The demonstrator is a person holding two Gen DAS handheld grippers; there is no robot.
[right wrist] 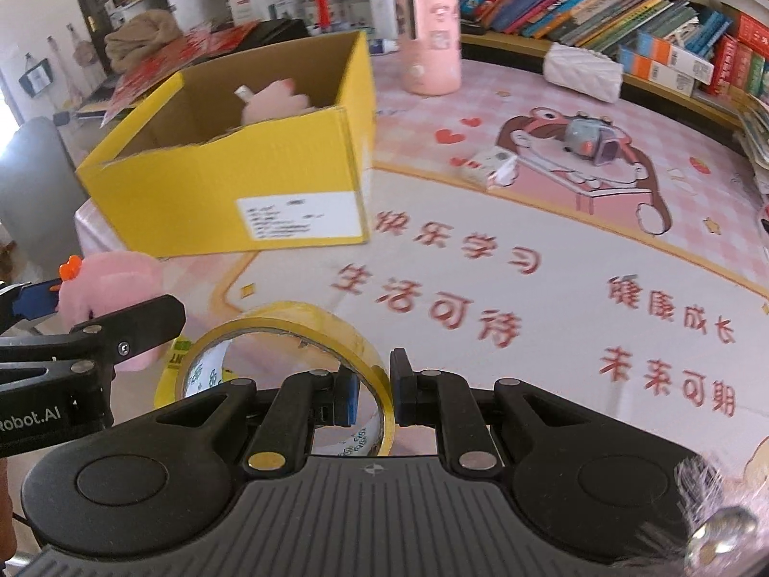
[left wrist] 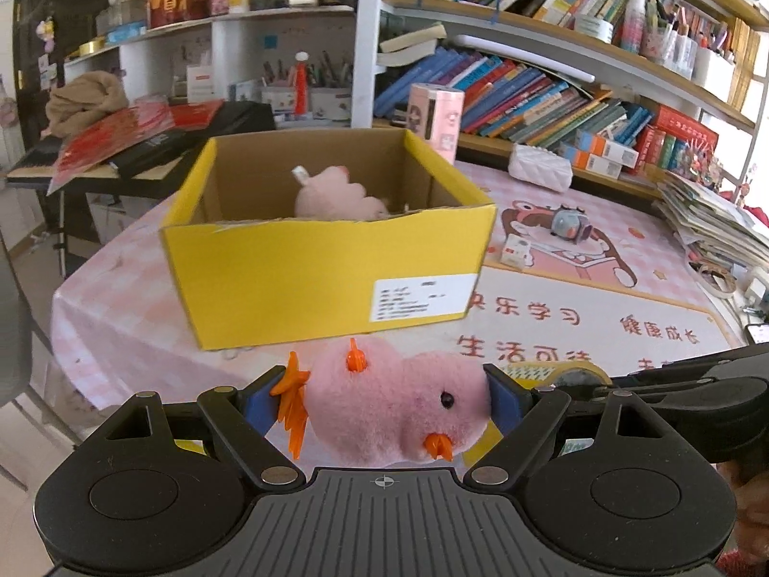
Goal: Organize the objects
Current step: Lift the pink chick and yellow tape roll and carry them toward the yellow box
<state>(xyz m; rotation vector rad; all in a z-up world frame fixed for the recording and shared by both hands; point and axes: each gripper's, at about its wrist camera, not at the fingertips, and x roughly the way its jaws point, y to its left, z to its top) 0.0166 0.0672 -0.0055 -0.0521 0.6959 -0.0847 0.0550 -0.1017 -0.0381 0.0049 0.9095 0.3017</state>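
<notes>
My left gripper is shut on a pink plush chick with orange beak and feet, held lengthwise between the blue pads, just in front of the yellow cardboard box. Another pink plush toy lies inside that box. My right gripper is shut on the wall of a yellow tape roll, held above the table to the right of the left gripper. In the right wrist view the yellow box stands at the upper left, and the pink chick shows at the left edge.
On the pink cartoon table mat lie a small white carton and a grey toy. A pink cylinder and a white quilted pouch stand at the back. Bookshelves rise behind; stacked papers are at right.
</notes>
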